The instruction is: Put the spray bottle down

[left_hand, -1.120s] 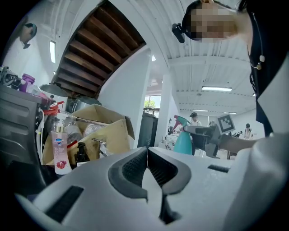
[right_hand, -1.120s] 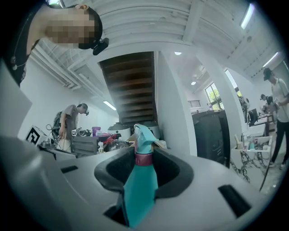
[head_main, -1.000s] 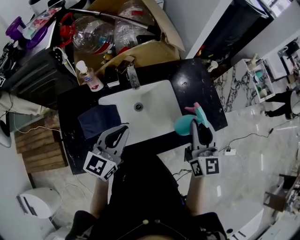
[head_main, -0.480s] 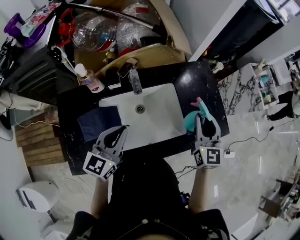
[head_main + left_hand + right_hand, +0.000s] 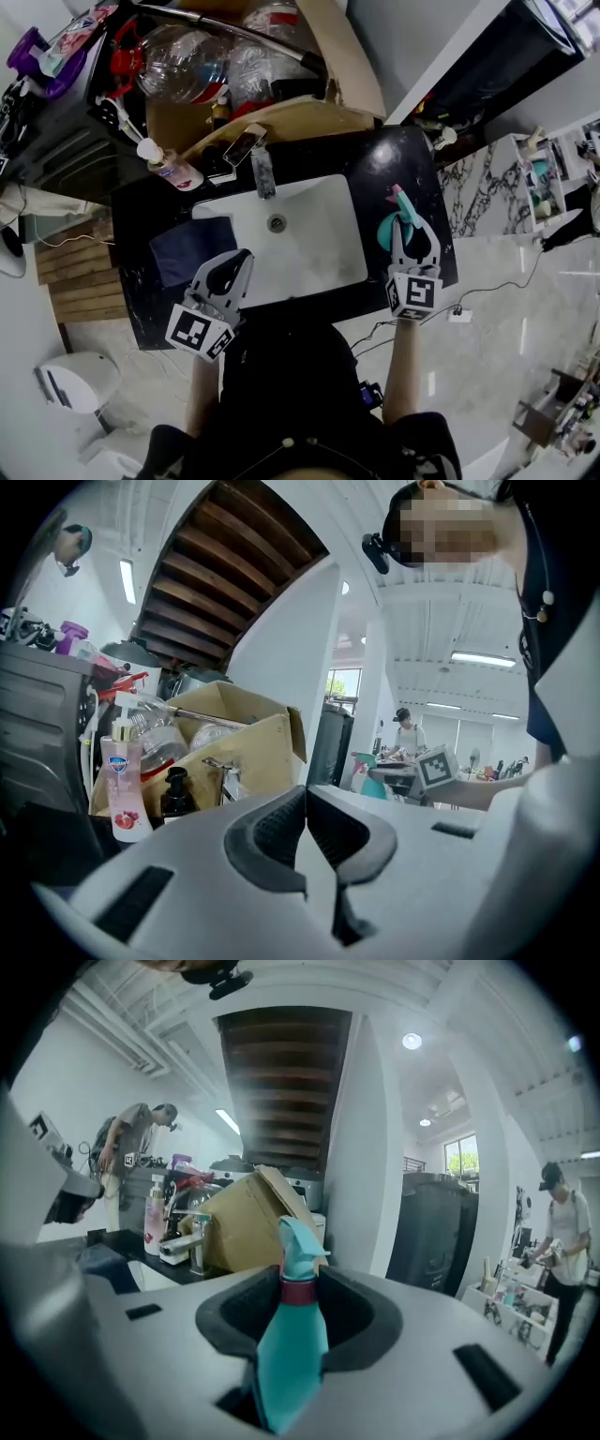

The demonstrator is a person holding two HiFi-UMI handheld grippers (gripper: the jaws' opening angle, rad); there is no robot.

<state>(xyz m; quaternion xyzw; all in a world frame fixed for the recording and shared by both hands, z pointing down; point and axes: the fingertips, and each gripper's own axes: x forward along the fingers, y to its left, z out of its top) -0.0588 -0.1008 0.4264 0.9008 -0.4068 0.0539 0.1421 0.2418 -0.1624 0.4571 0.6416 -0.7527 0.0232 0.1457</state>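
Spray bottle clamped roughly upright, nozzle on top, in right gripper over black counter just right of sink — left gripper closed, empty, farther off.

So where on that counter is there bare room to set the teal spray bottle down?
The black counter right of the sink is bare; the spray bottle is held there. Left of the sink a dark cloth takes the space. The back is crowded: faucet, soap bottle, cardboard box.
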